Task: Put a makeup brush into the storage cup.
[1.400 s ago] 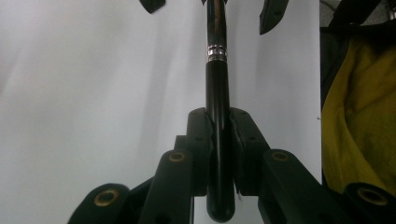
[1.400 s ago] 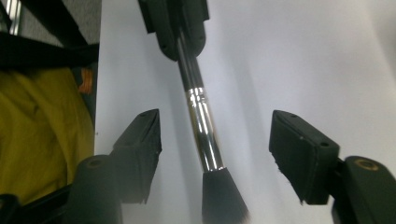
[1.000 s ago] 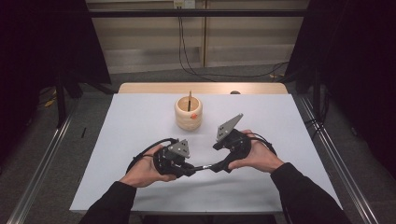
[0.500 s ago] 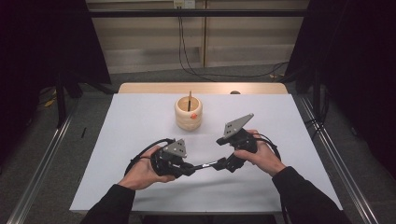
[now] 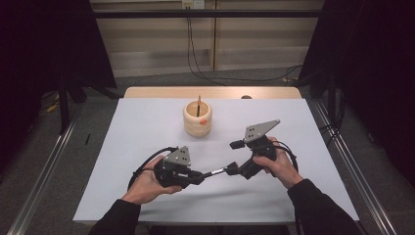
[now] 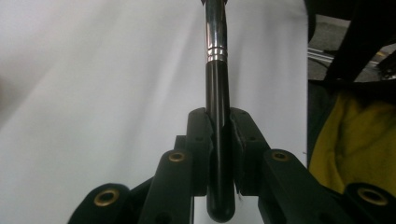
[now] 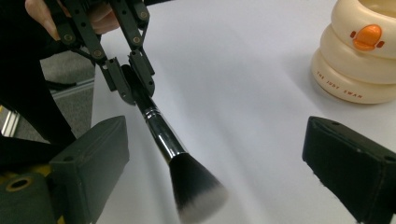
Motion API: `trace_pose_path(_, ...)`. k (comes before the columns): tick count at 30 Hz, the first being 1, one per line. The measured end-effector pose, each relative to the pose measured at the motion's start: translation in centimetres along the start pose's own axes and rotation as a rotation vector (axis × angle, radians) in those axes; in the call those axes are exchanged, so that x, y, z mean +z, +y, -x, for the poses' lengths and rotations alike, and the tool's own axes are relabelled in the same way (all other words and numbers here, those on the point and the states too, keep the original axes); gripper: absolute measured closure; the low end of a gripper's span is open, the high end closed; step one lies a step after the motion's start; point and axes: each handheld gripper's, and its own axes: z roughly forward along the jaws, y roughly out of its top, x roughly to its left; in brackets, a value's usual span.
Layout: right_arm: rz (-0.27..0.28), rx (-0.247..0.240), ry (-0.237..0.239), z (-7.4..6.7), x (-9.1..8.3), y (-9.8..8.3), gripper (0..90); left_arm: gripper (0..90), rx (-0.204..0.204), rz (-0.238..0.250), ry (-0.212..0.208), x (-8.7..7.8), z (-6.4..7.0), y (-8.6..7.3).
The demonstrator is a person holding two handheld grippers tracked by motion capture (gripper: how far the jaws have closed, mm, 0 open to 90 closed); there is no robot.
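Observation:
A makeup brush (image 7: 161,140) with a black handle (image 6: 218,140), silver ferrule (image 6: 215,32) and dark bristles (image 7: 196,193) is held level above the white table (image 5: 147,127). My left gripper (image 5: 199,176) (image 6: 219,126) is shut on the handle near its end; it also appears in the right gripper view (image 7: 130,81). My right gripper (image 5: 236,157) (image 7: 219,163) is open wide, its pads (image 7: 91,161) either side of the bristle head without touching it. A cream ringed holder (image 5: 197,119) (image 7: 359,60) with an orange duck mark stands beyond, a thin stick (image 5: 198,105) in it.
The table's wooden back edge (image 5: 210,92) lies behind the holder. Metal rails (image 5: 352,161) run along the floor on both sides. Cables (image 5: 195,54) hang at the back wall. Bare white surface surrounds both hands.
The right gripper has shifted slightly right and nearer the person, its grey plate tilting up. The left hand with the brush slid a little toward the near edge.

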Motion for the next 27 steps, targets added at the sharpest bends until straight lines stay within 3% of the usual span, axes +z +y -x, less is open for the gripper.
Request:
trace_pose_path(5, 0.028, -0.005, 0.019, 0.1, -0.2, -0.2, 5.4, 79.6, -0.009, 0.024, 0.02, 0.0, 0.3, -0.1)
trace_pose_path(15, 0.142, -0.019, 0.019, -0.1, -0.9, -0.5, 2.8, 79.6, -0.026, 0.085, 0.032, -0.3, 0.7, -0.2)
trace_pose_path(27, 0.278, 0.025, 0.011, 0.1, -1.4, -2.0, 2.7, 79.5, -0.053, 0.182, 0.02, -0.4, 1.1, 0.0)
